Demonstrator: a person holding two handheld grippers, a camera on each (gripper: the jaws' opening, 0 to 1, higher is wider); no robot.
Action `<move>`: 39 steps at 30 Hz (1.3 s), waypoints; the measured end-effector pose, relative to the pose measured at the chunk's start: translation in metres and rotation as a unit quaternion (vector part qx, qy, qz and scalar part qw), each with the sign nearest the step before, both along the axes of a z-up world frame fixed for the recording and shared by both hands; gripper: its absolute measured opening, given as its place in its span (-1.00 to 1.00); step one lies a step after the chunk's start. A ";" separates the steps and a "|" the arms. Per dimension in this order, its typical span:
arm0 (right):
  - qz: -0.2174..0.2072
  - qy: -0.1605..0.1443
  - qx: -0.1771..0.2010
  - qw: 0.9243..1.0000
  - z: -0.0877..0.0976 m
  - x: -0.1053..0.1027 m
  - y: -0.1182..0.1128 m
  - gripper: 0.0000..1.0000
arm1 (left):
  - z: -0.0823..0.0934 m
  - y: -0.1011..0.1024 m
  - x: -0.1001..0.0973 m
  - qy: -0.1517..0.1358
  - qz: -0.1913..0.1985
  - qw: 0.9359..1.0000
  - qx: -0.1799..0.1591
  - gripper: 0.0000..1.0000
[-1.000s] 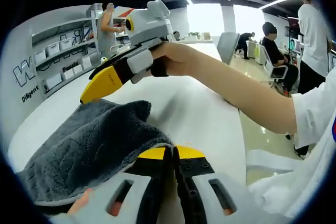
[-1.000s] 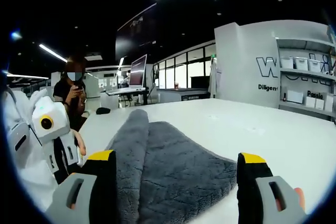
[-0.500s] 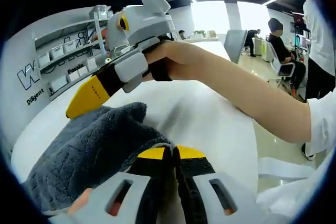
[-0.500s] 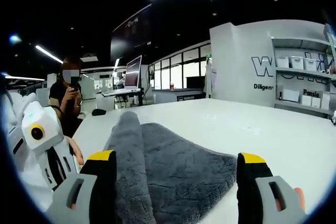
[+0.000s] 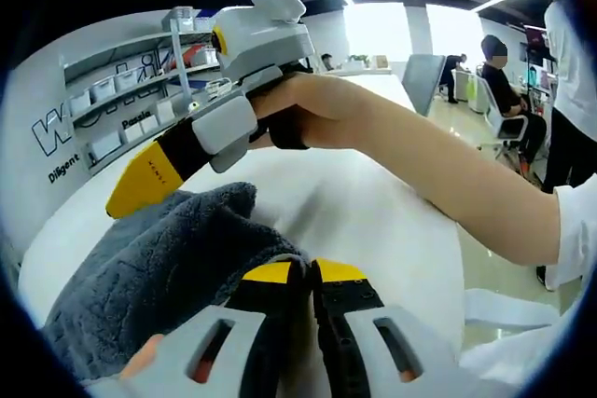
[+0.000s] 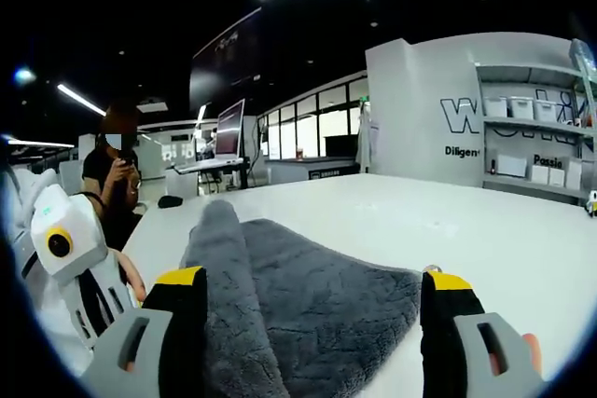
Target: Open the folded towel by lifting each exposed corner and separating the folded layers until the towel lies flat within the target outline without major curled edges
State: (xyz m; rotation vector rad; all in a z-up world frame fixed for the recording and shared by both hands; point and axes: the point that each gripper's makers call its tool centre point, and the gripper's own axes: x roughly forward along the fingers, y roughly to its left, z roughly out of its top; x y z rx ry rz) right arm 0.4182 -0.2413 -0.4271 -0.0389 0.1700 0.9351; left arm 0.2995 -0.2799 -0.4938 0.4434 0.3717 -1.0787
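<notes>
A dark grey towel (image 5: 159,267) lies bunched on the white table (image 5: 354,221), with one fold raised as a ridge (image 6: 224,258). My left gripper (image 5: 306,275) has its yellow-tipped jaws pressed together on the towel's near edge. A hand holds my right gripper (image 5: 149,185) just above the towel's far side. In the right gripper view its jaws (image 6: 315,284) stand wide apart over the towel with nothing between them. The left gripper (image 6: 93,300) shows at the left edge there, beside the ridge.
The white table (image 6: 485,230) stretches far ahead and to the right of the towel. Shelves with white boxes (image 5: 112,109) line the wall behind. Several people (image 5: 499,72) sit or stand beyond the table's end, and one person (image 6: 112,170) is beside it.
In the left gripper view the right gripper has slid down and left, closer over the towel. The towel's ridge stands a little higher in the right gripper view.
</notes>
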 end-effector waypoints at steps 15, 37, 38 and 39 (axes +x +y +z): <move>0.000 0.001 0.002 1.000 0.001 0.000 0.000 0.95 | 0.013 0.002 -0.005 0.013 -0.012 1.000 -0.024 -0.79; 0.000 0.003 -0.005 1.000 -0.001 0.003 0.000 0.95 | 0.095 0.085 -0.038 -0.005 -0.024 0.989 -0.146 -0.38; 0.000 0.003 -0.006 1.000 -0.001 0.003 0.000 0.95 | 0.098 0.093 -0.038 -0.004 -0.023 0.988 -0.152 -0.35; 0.000 0.003 -0.006 1.000 -0.001 0.004 0.000 0.95 | 0.101 0.099 -0.038 -0.004 -0.019 0.987 -0.158 -0.32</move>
